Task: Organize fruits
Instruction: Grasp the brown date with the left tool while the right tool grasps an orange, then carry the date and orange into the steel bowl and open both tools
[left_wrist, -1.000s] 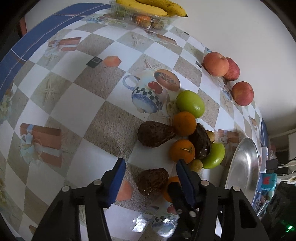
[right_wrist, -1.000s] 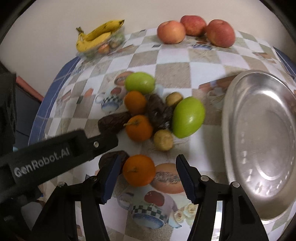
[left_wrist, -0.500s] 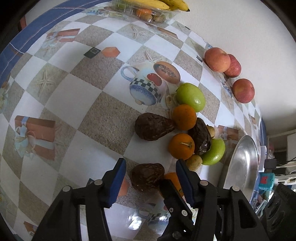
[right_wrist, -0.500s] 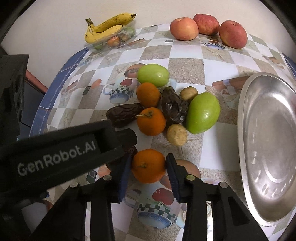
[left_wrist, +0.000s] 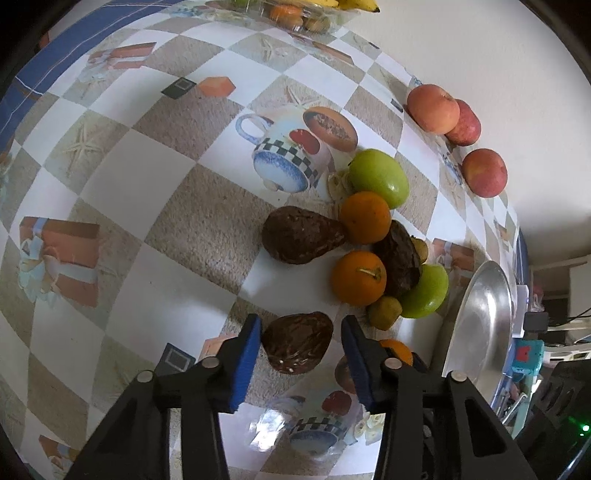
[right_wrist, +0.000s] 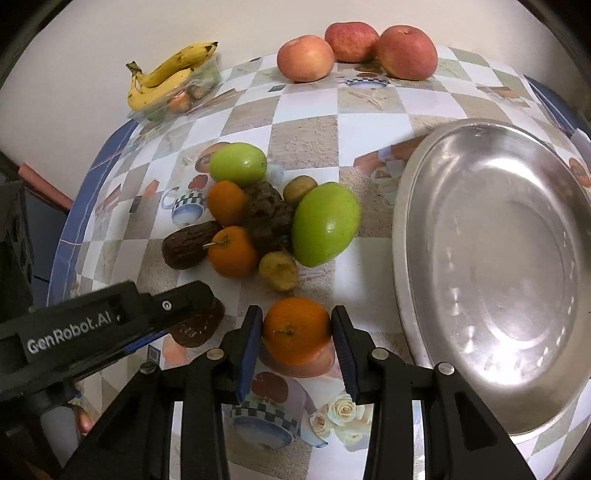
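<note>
From the left wrist view, the left gripper (left_wrist: 300, 341) stands partly open around a dark brown avocado (left_wrist: 297, 347) lying on the table (left_wrist: 110, 177); its blue pads sit just beside the fruit, and I cannot tell whether they touch it. Beyond it lies a cluster: another brown avocado (left_wrist: 301, 236), 2 oranges (left_wrist: 359, 277), 2 green fruits (left_wrist: 380, 177). 3 red apples (left_wrist: 484, 172) line the table's far edge by the wall. A steel tray (left_wrist: 480, 325) sits at the right edge.

From the right wrist view, the right gripper (right_wrist: 296, 334) is closed down on an orange (right_wrist: 295, 330), both pads touching its sides, the fruit resting on the table beside the steel tray. The left gripper's black arm crosses at the left. Bananas (right_wrist: 166, 74) lie in the far left corner.
</note>
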